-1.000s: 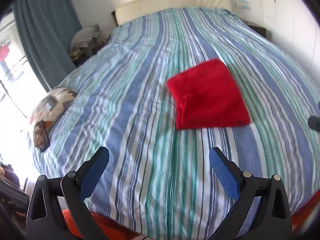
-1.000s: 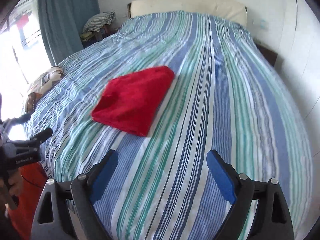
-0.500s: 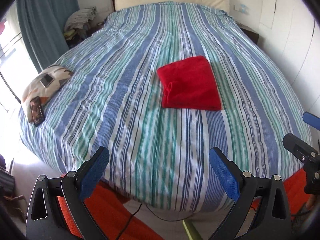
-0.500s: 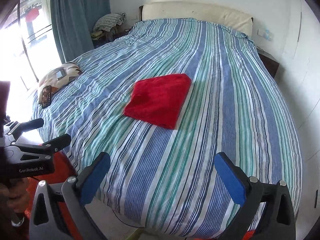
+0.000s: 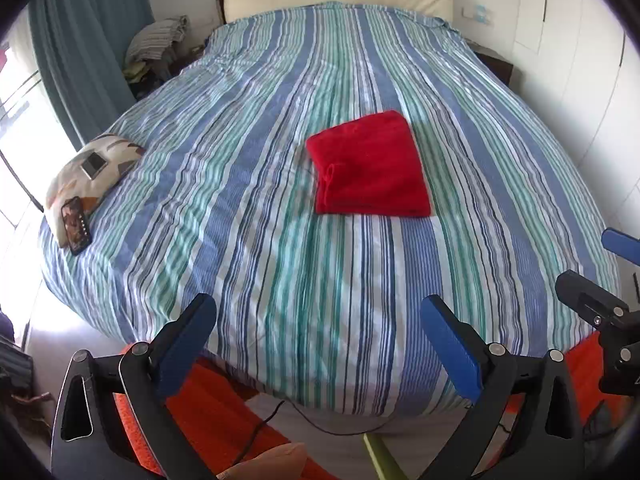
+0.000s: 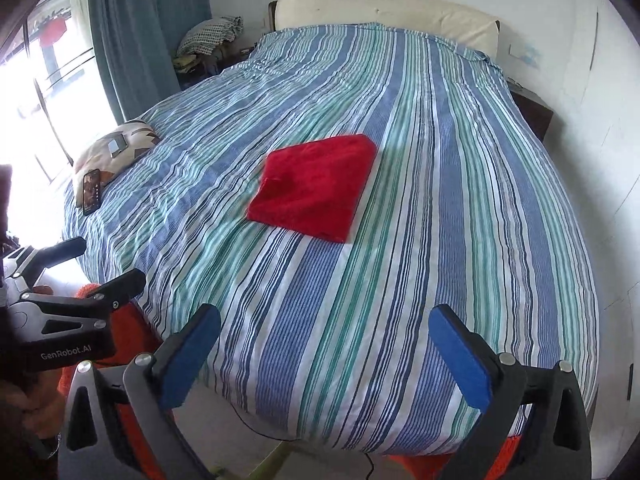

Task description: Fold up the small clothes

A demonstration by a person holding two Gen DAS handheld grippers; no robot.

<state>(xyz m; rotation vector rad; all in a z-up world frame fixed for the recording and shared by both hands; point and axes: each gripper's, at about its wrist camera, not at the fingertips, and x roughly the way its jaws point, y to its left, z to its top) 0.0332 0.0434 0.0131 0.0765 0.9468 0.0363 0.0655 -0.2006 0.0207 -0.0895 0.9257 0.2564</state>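
Observation:
A red cloth (image 5: 370, 172) lies folded into a neat square on the striped bed cover (image 5: 240, 160), near the middle of the bed. It also shows in the right wrist view (image 6: 316, 190). My left gripper (image 5: 318, 320) is open and empty, held back past the foot of the bed, well short of the cloth. My right gripper (image 6: 324, 328) is open and empty too, also over the bed's near edge. The right gripper shows at the right edge of the left wrist view (image 5: 600, 288), and the left gripper at the left edge of the right wrist view (image 6: 80, 280).
A patterned pillow (image 5: 90, 168) with a phone (image 5: 75, 220) on it lies at the bed's left edge. An orange rug (image 5: 216, 404) and a cable (image 5: 280, 408) lie on the floor at the foot. Curtains (image 6: 144, 32) and a clothes pile (image 6: 212, 36) stand left; white wardrobes (image 5: 580, 60) right.
Both grippers have pulled back and up from the bed, so the red cloth looks smaller and farther away. The floor and rug at the foot have come into view. The cloth has not moved.

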